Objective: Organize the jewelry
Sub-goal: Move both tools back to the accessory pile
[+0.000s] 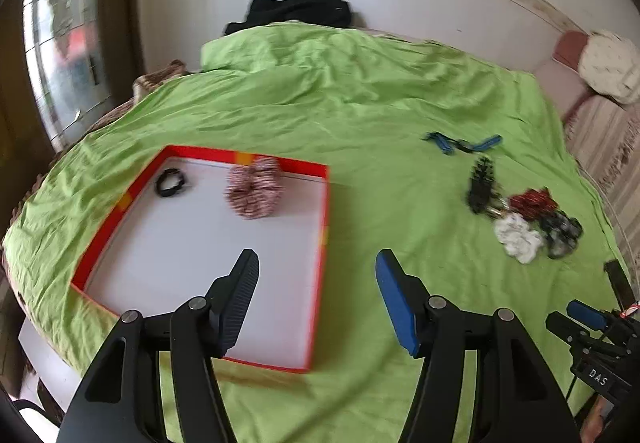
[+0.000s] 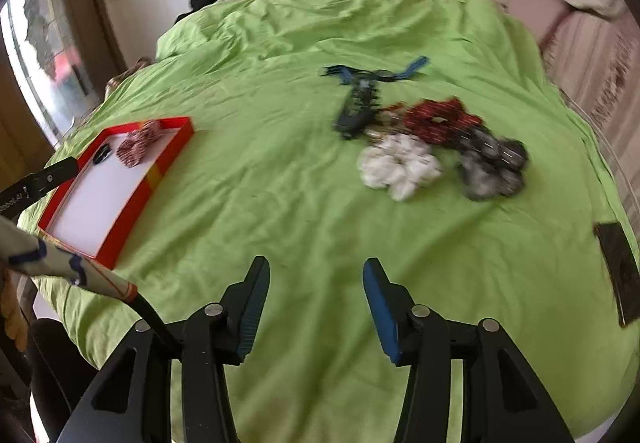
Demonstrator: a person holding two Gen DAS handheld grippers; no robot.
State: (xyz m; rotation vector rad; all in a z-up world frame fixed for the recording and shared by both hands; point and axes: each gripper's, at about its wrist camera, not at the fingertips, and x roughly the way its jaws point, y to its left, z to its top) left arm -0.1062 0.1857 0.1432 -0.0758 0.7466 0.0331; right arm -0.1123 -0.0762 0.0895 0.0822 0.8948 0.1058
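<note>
Grippers both hovering empty over the bed (image 2: pixel 280 203); left gripper (image 1: pixel 318 299) and right gripper (image 2: pixel 316 307) jaws apart; tray (image 1: pixel 324 203) at left is holding two scrunchies; remaining pile (image 2: pixel 440 147) is lying far right; next: reaching for white scrunchie (image 2: pixel 400 167), closing on it.

A lime-green bedsheet (image 2: pixel 280 211) carries a red-rimmed, white-floored tray (image 1: pixel 120 209) with orange patches, holding a red-and-white striped scrunchie (image 1: pixel 253 189) and a black hair tie (image 1: pixel 171 182). Elsewhere lie white (image 2: pixel 400 165), red-and-black (image 2: pixel 438 121) and grey-black (image 2: pixel 492 167) scrunchies and blue clips (image 2: pixel 344 74).
</note>
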